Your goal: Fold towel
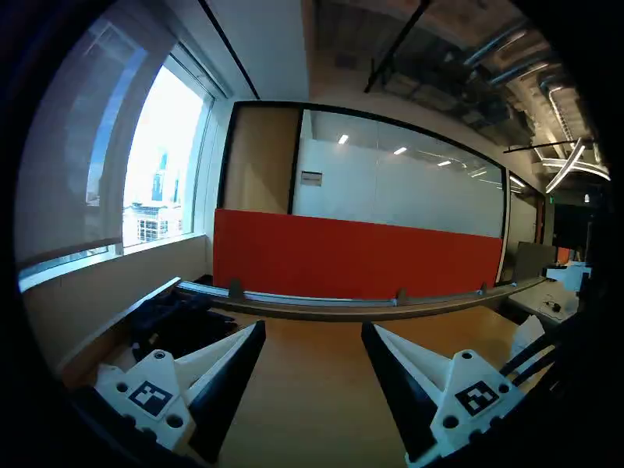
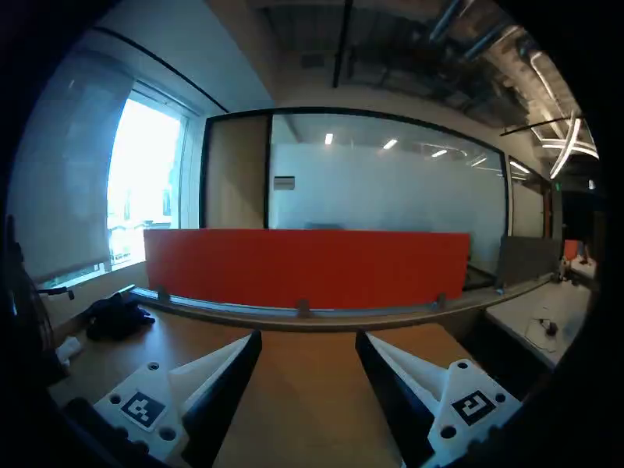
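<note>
A red partition (image 1: 355, 253) is running across mid-frame above the wooden counter (image 1: 312, 390). The left gripper (image 1: 313, 325) and right gripper (image 2: 308, 335) are hovering at bottom centre, fingers (image 1: 226, 374) spread wide, holding nothing. A dark bundle (image 2: 117, 316) is lying mid-left; whether it's the towel, I cannot tell.

The surface (image 1: 312, 413) is warm brown wood. At its far edge the divider panel (image 1: 351, 257) is plain orange-red. The left tool (image 1: 312, 325) and the right tool (image 2: 308, 335) are white with black inner faces, and they carry black-and-white square markers (image 1: 150, 396). The bundle (image 2: 117, 316) at the far left is black.
</note>
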